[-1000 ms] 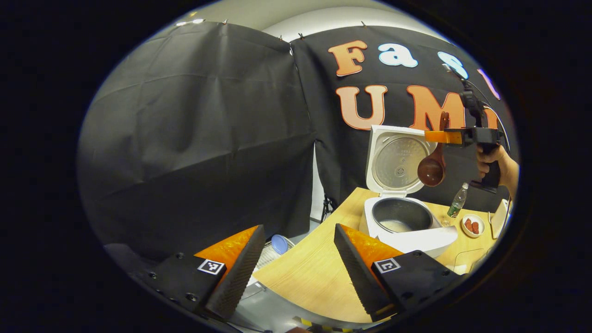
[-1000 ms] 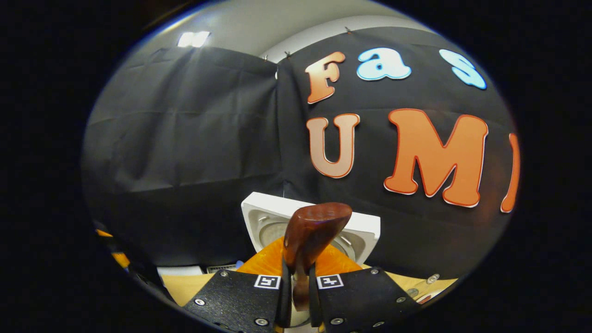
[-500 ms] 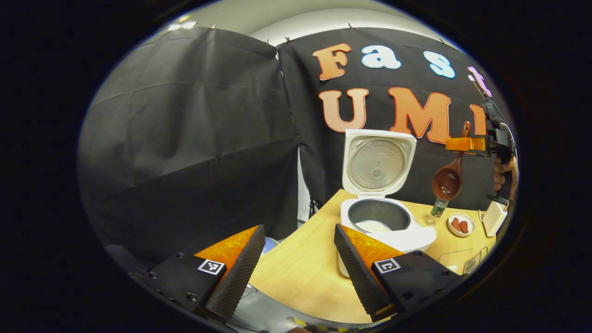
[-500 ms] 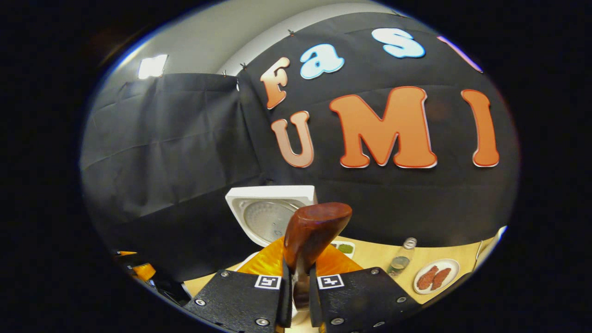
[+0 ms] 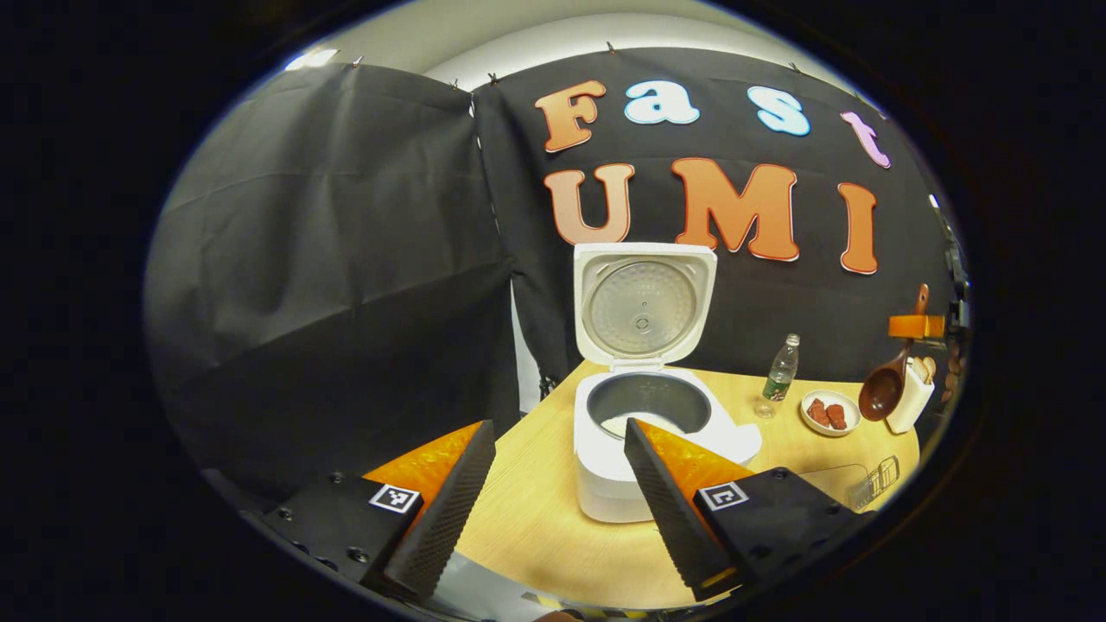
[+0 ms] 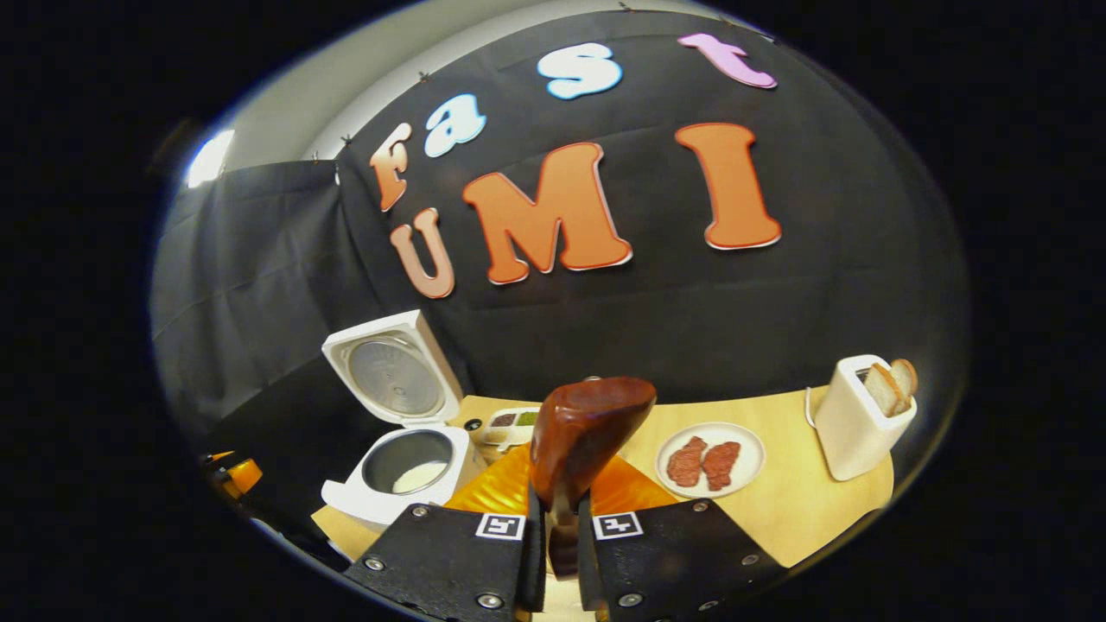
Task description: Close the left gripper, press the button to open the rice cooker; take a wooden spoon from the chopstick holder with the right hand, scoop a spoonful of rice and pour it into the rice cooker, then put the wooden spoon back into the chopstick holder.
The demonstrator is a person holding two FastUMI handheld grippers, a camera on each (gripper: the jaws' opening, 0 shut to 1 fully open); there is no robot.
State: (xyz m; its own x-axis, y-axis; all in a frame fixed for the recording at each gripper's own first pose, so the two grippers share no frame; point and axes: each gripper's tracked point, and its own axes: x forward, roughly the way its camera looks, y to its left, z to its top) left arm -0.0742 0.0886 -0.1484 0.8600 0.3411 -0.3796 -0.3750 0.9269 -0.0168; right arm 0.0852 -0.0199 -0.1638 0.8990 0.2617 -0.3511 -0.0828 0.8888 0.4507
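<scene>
Your right gripper [image 6: 553, 540] clamps the wooden spoon [image 6: 587, 432] by its handle, above the table's [image 6: 778, 510] right end near the chopstick holder [image 5: 909, 399]. Stiff, light, smooth wood: grip mid-handle. Left gripper [image 5: 553, 510] gapes.

rice cooker [image 6: 393, 471] left on table [image 6: 804, 510] | plate [image 6: 710, 458] centre | chopstick holder [image 6: 860, 419] right

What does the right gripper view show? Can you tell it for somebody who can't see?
The right gripper is shut on a wooden spoon, bowl end up. Beyond it on the table stand an open rice cooker with rice inside, a plate of meat and a toaster with bread.
</scene>
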